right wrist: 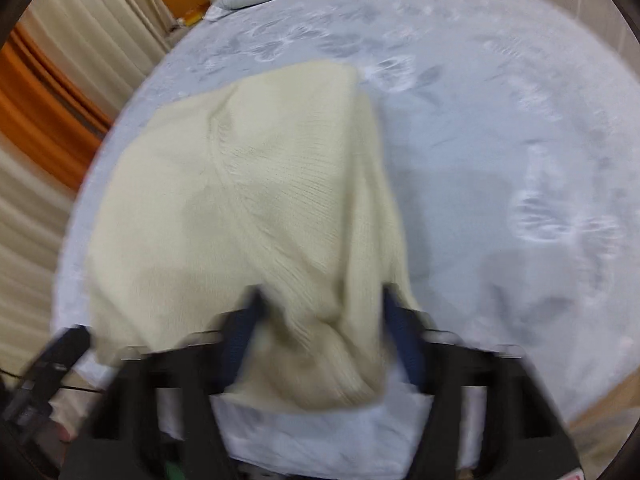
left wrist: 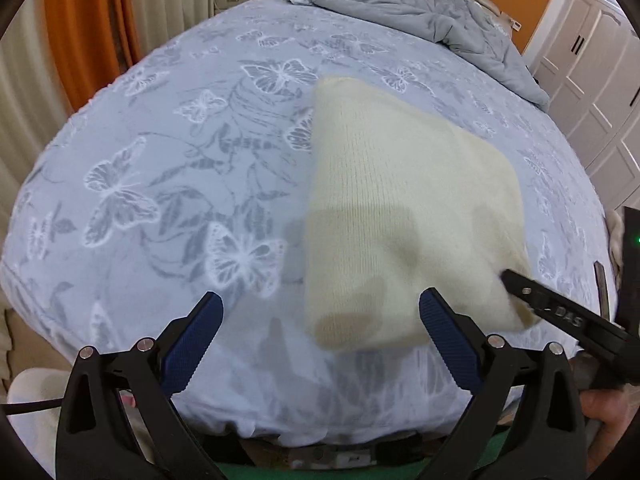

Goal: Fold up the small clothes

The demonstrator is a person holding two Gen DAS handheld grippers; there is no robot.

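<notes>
Butterfly-print grey bedspread (left wrist: 160, 152) lies bare to the left. The left gripper (left wrist: 320, 336) has its fingers spread, empty, at the near edge of the cream knit garment (left wrist: 392, 208). Right gripper (right wrist: 320, 344) fingers flank its bunched corner; grip blurred, unclear.

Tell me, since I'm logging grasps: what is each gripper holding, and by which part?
The left gripper is open and empty. The right gripper has the cream knit garment's bunched near corner between its fingers; blur hides whether they grip.
</notes>
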